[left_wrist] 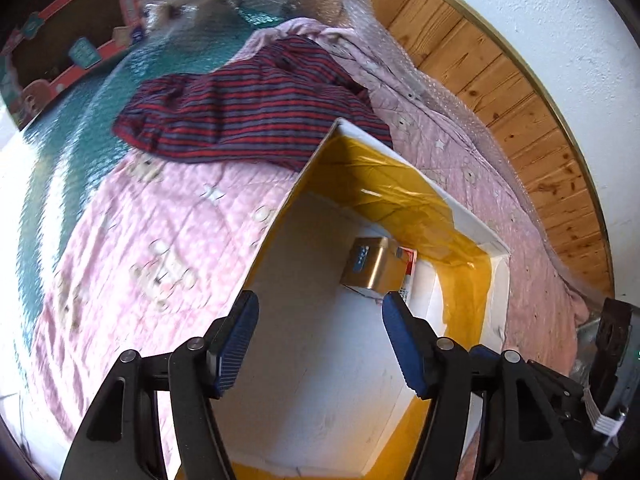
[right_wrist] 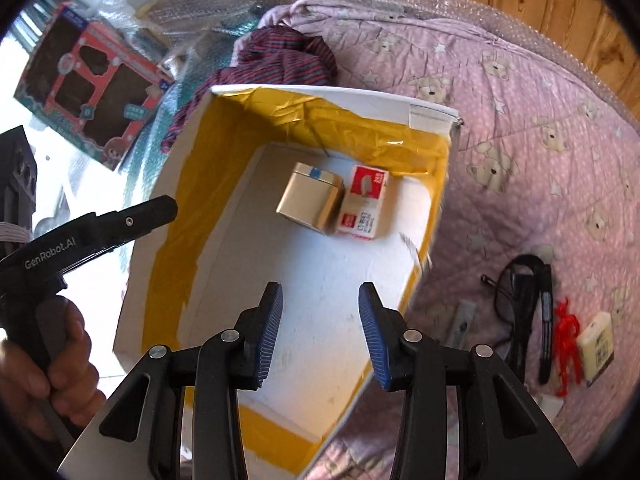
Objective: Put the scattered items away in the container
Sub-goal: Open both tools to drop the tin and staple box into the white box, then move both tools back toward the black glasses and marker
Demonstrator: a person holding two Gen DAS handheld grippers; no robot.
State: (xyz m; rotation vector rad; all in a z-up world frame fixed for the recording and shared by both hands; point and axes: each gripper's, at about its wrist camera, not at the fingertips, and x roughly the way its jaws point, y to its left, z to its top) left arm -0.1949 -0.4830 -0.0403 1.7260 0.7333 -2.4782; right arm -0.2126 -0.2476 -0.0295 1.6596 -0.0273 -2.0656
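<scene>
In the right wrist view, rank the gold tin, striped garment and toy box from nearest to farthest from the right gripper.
From the right gripper:
1. Gold tin, inside the white box, just ahead.
2. Striped garment, behind the box's far rim.
3. Toy box, far upper left.

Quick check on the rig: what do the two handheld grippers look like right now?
Both the left gripper and right gripper have black linkage arms with silver pivot pins and blue ribbed finger pads. The left one's black handle reads "GenRobot.AI" in white lettering.

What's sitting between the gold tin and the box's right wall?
In the right wrist view, a red-and-white carton lies between the gold tin and the box's right wall.
</scene>
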